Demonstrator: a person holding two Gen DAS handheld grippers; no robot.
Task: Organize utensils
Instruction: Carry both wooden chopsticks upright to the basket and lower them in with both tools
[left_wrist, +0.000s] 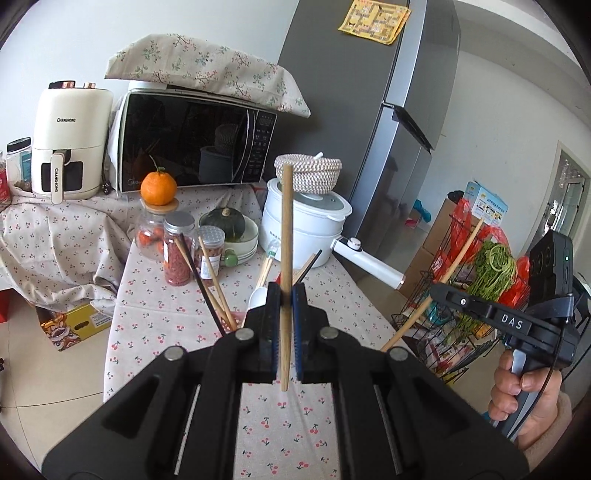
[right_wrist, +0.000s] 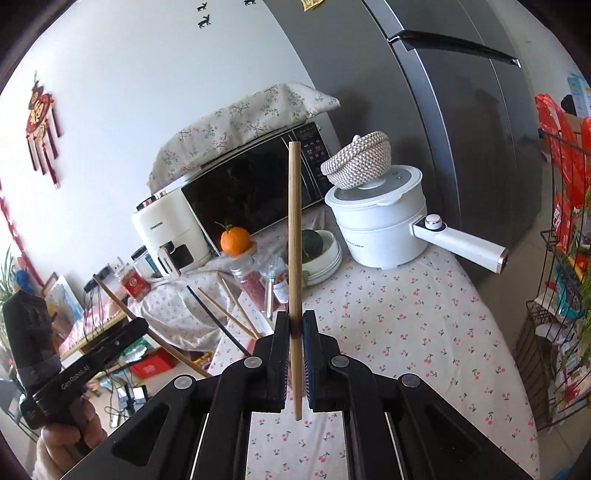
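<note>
Nearest the left wrist lens: black two-finger left gripper (left_wrist: 286, 295), jaws clamped on a pale wooden chopstick (left_wrist: 286, 236) that stands near-upright, its lower end hanging free below the pads. Right gripper (right_wrist: 294, 325), same black build, is likewise clamped on a second pale wooden chopstick (right_wrist: 294, 258), also upright. Each tool shows in the other's view, held aloft with its stick slanted, well apart from the other tool.

Beyond the left jaws, a cluster of utensils (left_wrist: 221, 284) (wooden and dark chopsticks, a white spoon (left_wrist: 258, 297)) leans together above the cherry-print tablecloth (left_wrist: 155, 295); the holder itself is hidden behind the gripper body, so I cannot tell its form.

Judgement: transport step, one chopstick per hand, both clear of the cloth. Destination is not evident from these views. Next move likely calls for pairing or aligning the two sticks, then lowering them without knocking the red-filled jars (left_wrist: 179, 254) just beside the cluster.
</note>
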